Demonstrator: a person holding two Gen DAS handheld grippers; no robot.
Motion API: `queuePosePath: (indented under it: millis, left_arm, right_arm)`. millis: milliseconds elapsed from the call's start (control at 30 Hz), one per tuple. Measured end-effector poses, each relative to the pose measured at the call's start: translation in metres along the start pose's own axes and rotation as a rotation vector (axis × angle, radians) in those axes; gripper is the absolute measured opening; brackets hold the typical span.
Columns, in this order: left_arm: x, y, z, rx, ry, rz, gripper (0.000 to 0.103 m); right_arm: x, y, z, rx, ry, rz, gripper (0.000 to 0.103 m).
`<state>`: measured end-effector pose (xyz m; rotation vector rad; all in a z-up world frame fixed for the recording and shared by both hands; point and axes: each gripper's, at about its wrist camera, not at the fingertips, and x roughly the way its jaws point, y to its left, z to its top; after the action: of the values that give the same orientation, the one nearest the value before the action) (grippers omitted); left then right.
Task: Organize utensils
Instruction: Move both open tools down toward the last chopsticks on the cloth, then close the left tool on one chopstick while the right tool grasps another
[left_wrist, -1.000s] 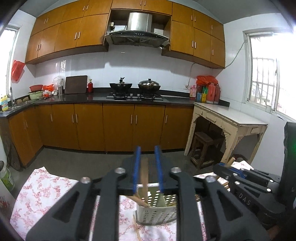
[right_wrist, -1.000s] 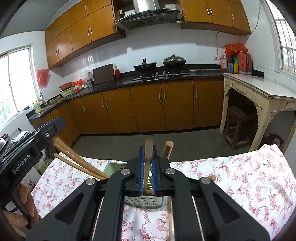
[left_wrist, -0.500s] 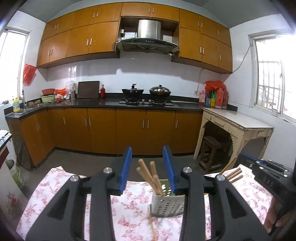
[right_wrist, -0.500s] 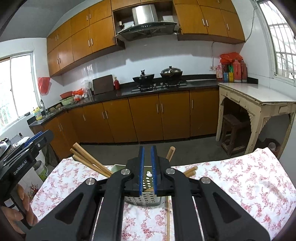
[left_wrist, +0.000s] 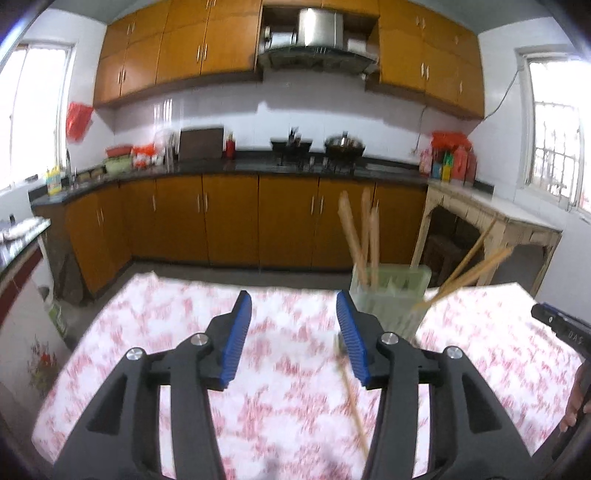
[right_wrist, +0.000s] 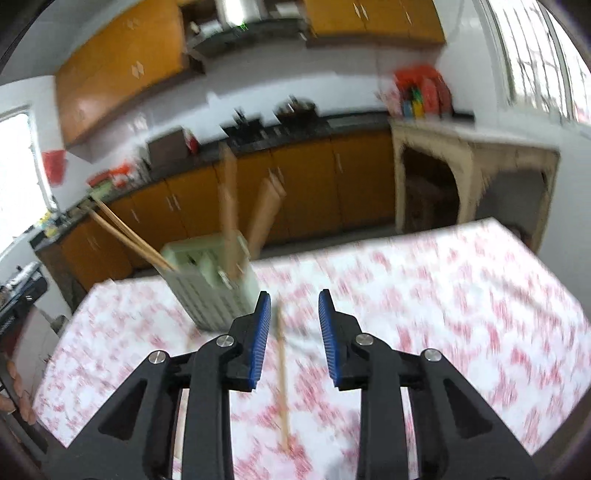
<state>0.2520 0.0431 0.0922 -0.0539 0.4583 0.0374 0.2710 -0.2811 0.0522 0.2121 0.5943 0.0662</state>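
A pale green slotted holder (left_wrist: 388, 299) stands on the floral tablecloth with several wooden chopsticks (left_wrist: 364, 236) upright in it and more leaning out to the right (left_wrist: 469, 269). My left gripper (left_wrist: 293, 297) hangs short of the holder and to its left, its jaws opening with nothing between them. One loose chopstick (left_wrist: 351, 391) lies on the cloth by its right finger. In the right wrist view the holder (right_wrist: 214, 284) is ahead to the left. My right gripper (right_wrist: 294, 295) is opening above the loose chopstick (right_wrist: 282, 369), its pads clear of it.
The tablecloth (right_wrist: 443, 295) ends at the far edge just behind the holder. Beyond are brown kitchen cabinets (left_wrist: 229, 218) and a white side table (left_wrist: 491, 221). The other gripper shows at the frame edges (left_wrist: 561, 326) (right_wrist: 18, 302), with a person's fingers (right_wrist: 18, 387).
Both grippers let go of chopsticks, which now stand in the holder. Both have drawn back from the holder and sunk towards the cloth, and their jaws have spread.
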Motion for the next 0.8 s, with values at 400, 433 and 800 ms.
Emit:
queuePosePath:
  millis: [400,433,800]
  left_arm:
    - [0.067,-0.005,-0.075,-0.015,0.203,-0.038,0.053]
    - [0.070,-0.007,-0.079,-0.018,0.216,-0.049,0.056]
    - [0.090,-0.025,-0.109,-0.021,0.308,-0.100,0.060]
  right_arm:
    - [0.091,0.015,-0.085,-0.052,0.270,0.001,0.028]
    - [0.097,0.019,-0.091,-0.061,0.287,0.006,0.028]
    - [0.115,0.031,-0.109,-0.157,0.311,-0.025,0.008]
